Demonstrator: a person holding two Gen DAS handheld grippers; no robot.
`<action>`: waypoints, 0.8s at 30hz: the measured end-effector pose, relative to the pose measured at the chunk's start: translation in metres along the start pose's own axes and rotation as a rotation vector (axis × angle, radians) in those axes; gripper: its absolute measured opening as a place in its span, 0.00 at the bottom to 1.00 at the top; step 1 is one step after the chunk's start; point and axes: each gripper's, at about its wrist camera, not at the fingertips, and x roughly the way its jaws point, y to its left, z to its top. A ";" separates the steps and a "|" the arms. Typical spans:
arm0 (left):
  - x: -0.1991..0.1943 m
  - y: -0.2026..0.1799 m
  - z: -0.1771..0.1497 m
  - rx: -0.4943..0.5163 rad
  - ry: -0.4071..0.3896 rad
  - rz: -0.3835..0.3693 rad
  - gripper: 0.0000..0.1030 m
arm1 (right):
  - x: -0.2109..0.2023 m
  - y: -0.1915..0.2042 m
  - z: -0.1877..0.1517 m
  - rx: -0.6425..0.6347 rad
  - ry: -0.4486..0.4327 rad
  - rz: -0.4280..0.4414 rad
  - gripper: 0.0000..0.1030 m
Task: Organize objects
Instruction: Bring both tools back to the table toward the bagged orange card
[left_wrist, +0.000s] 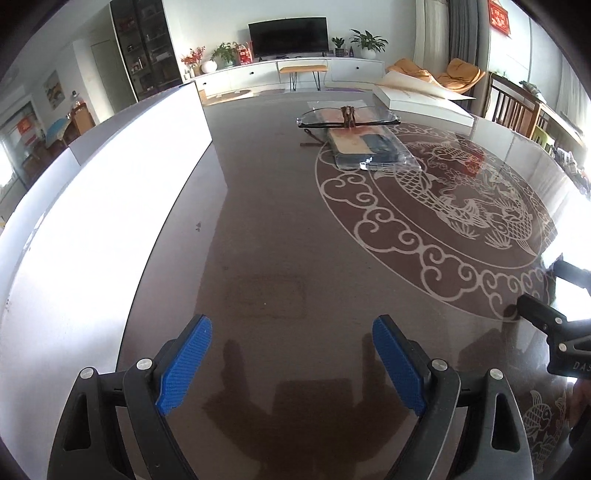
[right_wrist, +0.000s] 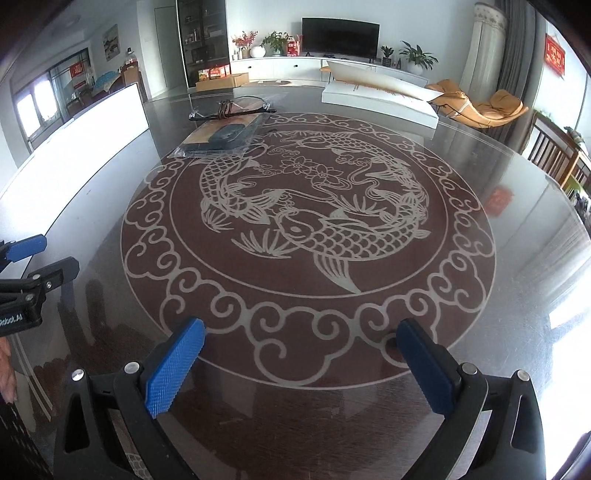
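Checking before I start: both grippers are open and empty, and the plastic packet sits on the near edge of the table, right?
Not the near edge: the packet lies at the far side of the table, as the right wrist view shows. Left gripper and right gripper are open and empty.

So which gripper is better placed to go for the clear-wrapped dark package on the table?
Marginally left, I'd judge: the clear-wrapped dark package lies nearly straight ahead of the open left gripper, but off to the left of the open right gripper. Both are far.

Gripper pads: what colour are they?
Blue, with a textured surface, on black fingers; clearest in the right wrist view.
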 end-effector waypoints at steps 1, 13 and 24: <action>0.006 0.001 0.004 0.001 0.003 0.002 0.86 | 0.000 0.000 0.000 0.000 0.000 0.000 1.00; 0.024 0.027 0.005 -0.067 -0.005 -0.069 1.00 | 0.001 0.000 0.000 0.001 -0.001 -0.001 1.00; 0.024 0.025 0.003 -0.068 -0.008 -0.064 1.00 | 0.014 -0.017 0.080 0.076 -0.149 0.177 1.00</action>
